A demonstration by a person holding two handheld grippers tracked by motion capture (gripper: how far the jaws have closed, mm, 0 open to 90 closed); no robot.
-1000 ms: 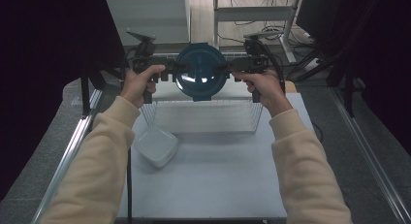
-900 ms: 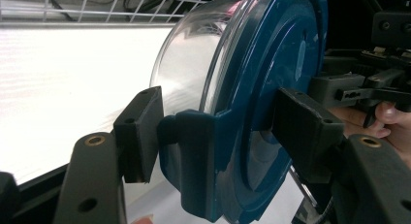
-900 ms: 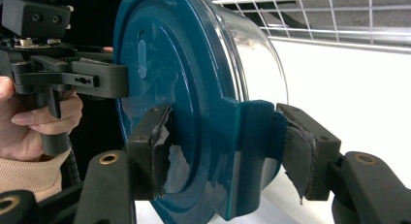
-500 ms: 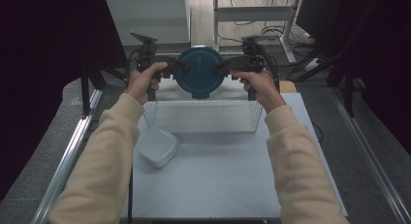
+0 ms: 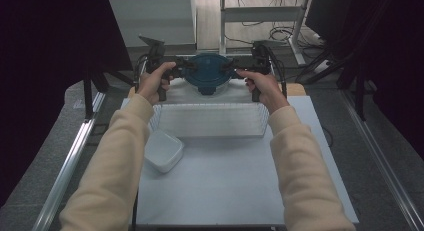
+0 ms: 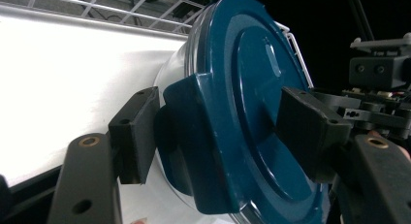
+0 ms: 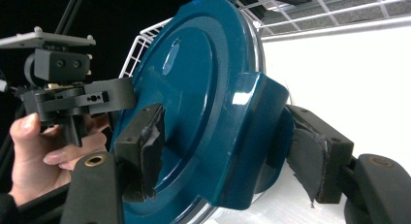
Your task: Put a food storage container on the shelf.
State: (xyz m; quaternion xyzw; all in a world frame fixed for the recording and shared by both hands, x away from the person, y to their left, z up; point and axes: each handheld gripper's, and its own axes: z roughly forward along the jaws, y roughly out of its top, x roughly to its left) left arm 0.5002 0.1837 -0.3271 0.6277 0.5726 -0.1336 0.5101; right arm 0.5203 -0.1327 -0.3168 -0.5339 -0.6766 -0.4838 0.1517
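A round clear container with a dark blue lid (image 5: pixel 207 73) hangs between my two grippers at the far end of the table, just beyond the wire rack (image 5: pixel 207 120). My left gripper (image 5: pixel 184 71) clamps the lid's left side flap; in the left gripper view one pad sits behind the flap and the other on top of the lid (image 6: pixel 252 112), gripper (image 6: pixel 225 132). My right gripper (image 5: pixel 231 71) has the opposite flap between its jaws. These jaws have just been opening, but both pads still touch the lid (image 7: pixel 203 103), gripper (image 7: pixel 228 153).
A small white rectangular tub (image 5: pixel 164 151) lies on the white table (image 5: pixel 240 186) left of the rack's near corner. Metal rails run along both sides of the table. Cables and a shelf frame stand behind the far edge.
Both hands have carried the container away from the person and lower, so it now appears smaller and sits just past the rack's far edge.
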